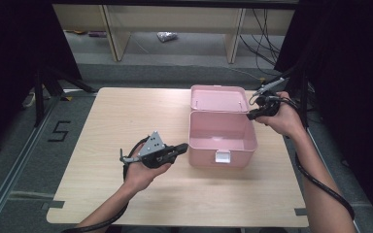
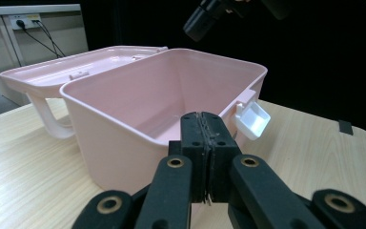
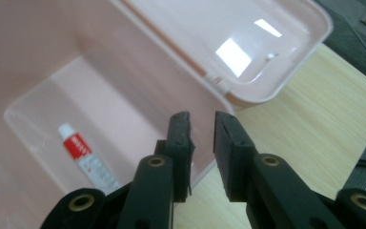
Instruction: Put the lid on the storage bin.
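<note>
A pink plastic box (image 1: 201, 150) stands open on the wooden table (image 1: 126, 116), its lid (image 1: 218, 98) folded flat behind it. Inside, on the bottom, lies a small white tube with a red band (image 3: 86, 160). My left gripper (image 1: 183, 147) is shut with nothing in it, its tips just left of the box's front wall (image 2: 109, 143); its pads (image 2: 203, 117) meet. My right gripper (image 1: 250, 116) hovers over the box's right rear corner. Its jaws (image 3: 202, 121) stand open, above the rim and clear of the tube.
A white latch (image 1: 222, 156) hangs on the box's front wall. The lid carries a pink handle (image 2: 52, 121). Shelving (image 1: 175, 29) and cables lie beyond the table's far edge, with dark curtains at both sides.
</note>
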Tool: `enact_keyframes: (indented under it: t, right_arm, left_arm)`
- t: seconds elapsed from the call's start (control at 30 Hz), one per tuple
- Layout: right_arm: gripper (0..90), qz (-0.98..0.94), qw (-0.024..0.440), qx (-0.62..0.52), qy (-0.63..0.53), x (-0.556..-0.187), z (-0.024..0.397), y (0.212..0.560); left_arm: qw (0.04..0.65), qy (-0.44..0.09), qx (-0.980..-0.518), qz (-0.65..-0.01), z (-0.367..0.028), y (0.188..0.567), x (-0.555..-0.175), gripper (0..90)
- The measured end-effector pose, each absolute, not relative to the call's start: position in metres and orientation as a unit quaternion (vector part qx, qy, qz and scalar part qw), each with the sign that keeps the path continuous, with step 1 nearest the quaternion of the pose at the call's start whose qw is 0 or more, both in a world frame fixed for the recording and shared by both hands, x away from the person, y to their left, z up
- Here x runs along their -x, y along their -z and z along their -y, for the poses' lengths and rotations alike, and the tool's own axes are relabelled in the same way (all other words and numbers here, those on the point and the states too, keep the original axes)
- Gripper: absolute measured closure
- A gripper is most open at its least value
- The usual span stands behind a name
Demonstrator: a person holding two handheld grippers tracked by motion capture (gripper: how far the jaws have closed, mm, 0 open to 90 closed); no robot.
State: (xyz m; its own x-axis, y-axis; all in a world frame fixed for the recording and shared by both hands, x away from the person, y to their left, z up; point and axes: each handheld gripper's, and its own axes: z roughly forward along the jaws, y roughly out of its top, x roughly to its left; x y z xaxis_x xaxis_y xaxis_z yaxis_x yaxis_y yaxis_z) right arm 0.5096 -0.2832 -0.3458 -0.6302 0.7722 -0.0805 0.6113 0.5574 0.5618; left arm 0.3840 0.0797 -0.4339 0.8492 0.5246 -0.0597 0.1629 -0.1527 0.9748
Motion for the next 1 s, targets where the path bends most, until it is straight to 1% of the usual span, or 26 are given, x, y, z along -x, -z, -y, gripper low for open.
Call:
enact_keyframes:
  t: [0.17, 0.2, 0.33, 0.73, 0.8, 0.83, 1.0]
  right_arm:
    - [76.4, -0.841, 0.18, -0.432, -0.273, -0.517, 0.288, 0.345]
    - [76.4, -0.841, 0.174, -0.44, -0.264, -0.518, 0.289, 0.343]
    - [75.9, -0.821, 0.18, -0.469, -0.271, -0.525, 0.289, 0.345]
    - [74.1, -0.807, 0.18, -0.499, -0.261, -0.543, 0.291, 0.349]
    - [74.1, -0.802, 0.187, -0.502, -0.263, -0.545, 0.291, 0.35]
    - [74.0, -0.802, 0.181, -0.504, -0.263, -0.545, 0.291, 0.349]
    - [74.7, -0.794, 0.19, -0.515, -0.261, -0.551, 0.291, 0.35]
  left_arm:
    - [0.613, -0.137, -0.744, -0.229, -0.073, 0.433, -0.385, 88.2]
    - [0.615, -0.134, -0.743, -0.226, -0.071, 0.433, -0.385, 88.2]
    - [0.611, -0.128, -0.75, -0.219, -0.063, 0.434, -0.383, 88.0]
    - [0.607, -0.114, -0.76, -0.201, -0.043, 0.437, -0.387, 88.2]
    - [0.608, -0.112, -0.761, -0.198, -0.04, 0.437, -0.386, 88.2]
    - [0.609, -0.112, -0.76, -0.198, -0.038, 0.438, -0.386, 88.1]
    - [0.609, -0.11, -0.762, -0.19, -0.027, 0.44, -0.386, 88.3]
